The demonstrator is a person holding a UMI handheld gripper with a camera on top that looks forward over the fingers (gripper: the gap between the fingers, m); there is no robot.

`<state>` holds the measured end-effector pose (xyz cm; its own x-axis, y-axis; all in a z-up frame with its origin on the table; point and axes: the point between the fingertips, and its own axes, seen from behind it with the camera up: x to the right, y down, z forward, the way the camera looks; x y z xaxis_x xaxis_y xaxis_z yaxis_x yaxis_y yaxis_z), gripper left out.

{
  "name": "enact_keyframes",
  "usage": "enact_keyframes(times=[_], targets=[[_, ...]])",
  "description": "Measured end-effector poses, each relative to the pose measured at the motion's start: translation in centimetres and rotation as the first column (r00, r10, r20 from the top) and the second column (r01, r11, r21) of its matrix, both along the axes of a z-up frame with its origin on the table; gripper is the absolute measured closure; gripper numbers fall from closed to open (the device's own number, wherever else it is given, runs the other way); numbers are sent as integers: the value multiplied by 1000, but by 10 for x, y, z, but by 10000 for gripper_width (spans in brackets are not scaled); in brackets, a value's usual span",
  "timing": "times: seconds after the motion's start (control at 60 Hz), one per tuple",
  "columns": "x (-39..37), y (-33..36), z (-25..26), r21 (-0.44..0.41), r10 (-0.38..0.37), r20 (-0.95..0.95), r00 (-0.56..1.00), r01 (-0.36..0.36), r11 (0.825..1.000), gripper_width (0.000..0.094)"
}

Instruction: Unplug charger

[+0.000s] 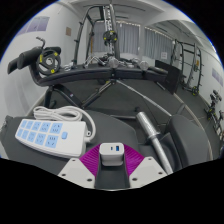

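One charger (113, 152) between the jaws

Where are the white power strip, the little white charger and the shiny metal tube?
White plastic power strip with blue sockets (50, 131): gripper view, on its top face.
Small white charger block (112, 152): gripper view, on its front, between the hand-held gripper's fingers.
Shiny metal tube (152, 135): gripper view, mid-length.

charger (112, 152) between fingers (84, 172), right of power strip (50, 131)

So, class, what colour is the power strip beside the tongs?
White, with light blue sockets: power strip, gripper view.
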<state>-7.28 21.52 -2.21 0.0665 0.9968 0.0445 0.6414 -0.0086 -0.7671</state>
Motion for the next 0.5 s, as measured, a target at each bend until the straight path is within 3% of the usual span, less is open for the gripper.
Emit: enact_keyframes(times=[0.033, 0.117, 0.15, 0.35, 0.5], targets=[[-1, 2, -3, -10, -2, 3, 1000, 2, 1000, 526], [-2, 5, -1, -13, -15, -10, 1000, 15, 1000, 147], [-2, 9, 1, 3, -28, -14, 1000, 28, 1000, 95], [15, 10, 17, -11, -42, -30, 999, 42, 999, 78], [70, -2, 78, -21, -69, -102, 992, 67, 998, 70]])
